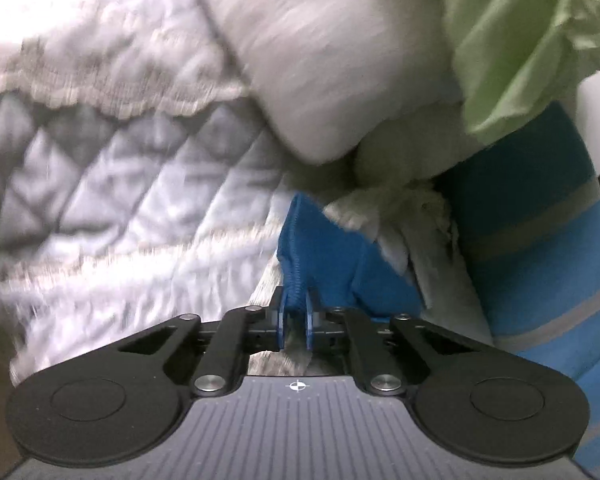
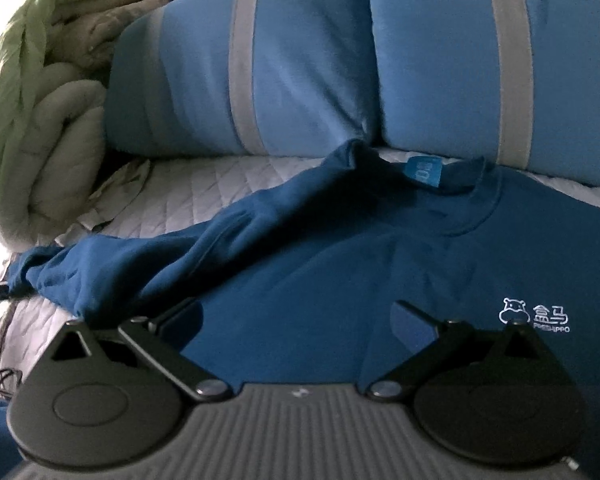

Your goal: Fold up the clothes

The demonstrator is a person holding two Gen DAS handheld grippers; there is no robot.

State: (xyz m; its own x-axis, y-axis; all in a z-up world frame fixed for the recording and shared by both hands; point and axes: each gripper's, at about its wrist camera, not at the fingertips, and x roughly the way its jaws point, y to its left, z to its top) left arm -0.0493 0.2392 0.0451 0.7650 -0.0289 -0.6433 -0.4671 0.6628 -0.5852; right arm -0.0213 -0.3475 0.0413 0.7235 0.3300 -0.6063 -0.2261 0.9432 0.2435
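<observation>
Two grippers: left gripper fingers pinch ribbed blue sweatshirt cuff; right gripper fingers wide, empty; collar at 12 o'clock on quilted bed.

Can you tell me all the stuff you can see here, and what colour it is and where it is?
Sweatshirt: one, dark blue with a small white logo, spread on the bed cover, one sleeve stretched out to the left.
Pillows: two, blue with grey stripes, side by side behind the sweatshirt.
Bed cover: one, white and quilted, under everything.
Blanket: one bundle, light green and cream, heaped left of the pillows.
Left gripper: one, black with blue pads, jaws shut on the sweatshirt's ribbed cuff.
Right gripper: one, black, jaws wide open over the sweatshirt's chest.
</observation>
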